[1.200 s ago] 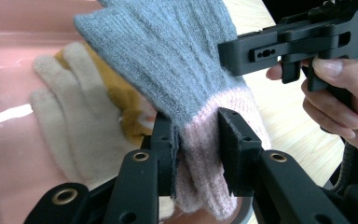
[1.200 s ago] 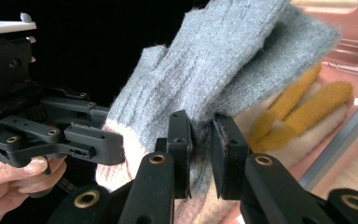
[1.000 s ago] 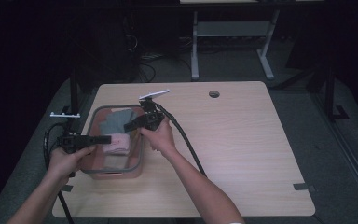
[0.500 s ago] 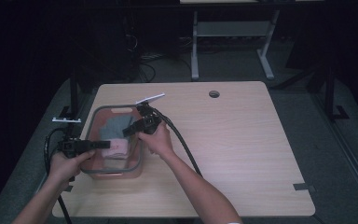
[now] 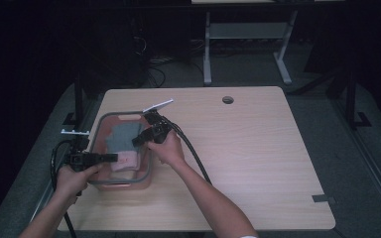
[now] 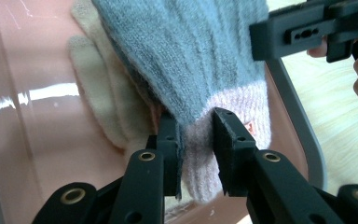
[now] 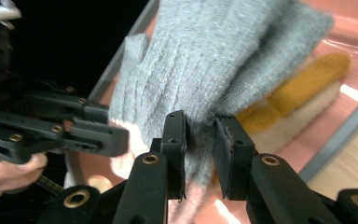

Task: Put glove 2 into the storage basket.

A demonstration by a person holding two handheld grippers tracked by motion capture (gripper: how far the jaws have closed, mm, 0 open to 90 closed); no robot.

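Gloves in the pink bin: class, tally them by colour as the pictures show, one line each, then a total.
Grey glove with pink cuff: 1
Beige glove: 1
Mustard-yellow glove: 1
Total: 3 in the bin

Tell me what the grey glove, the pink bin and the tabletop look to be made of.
Grey glove: knitted yarn, probably wool or acrylic, matte; ribbed stitches and fuzz show, with a pink cuff.
Pink bin: likely translucent plastic, glossy; bright light streaks reflect on its wall, and a grey rim runs around the top.
Tabletop: light wood-look surface, perhaps laminate, smooth and low-sheen; faint grain lines show.
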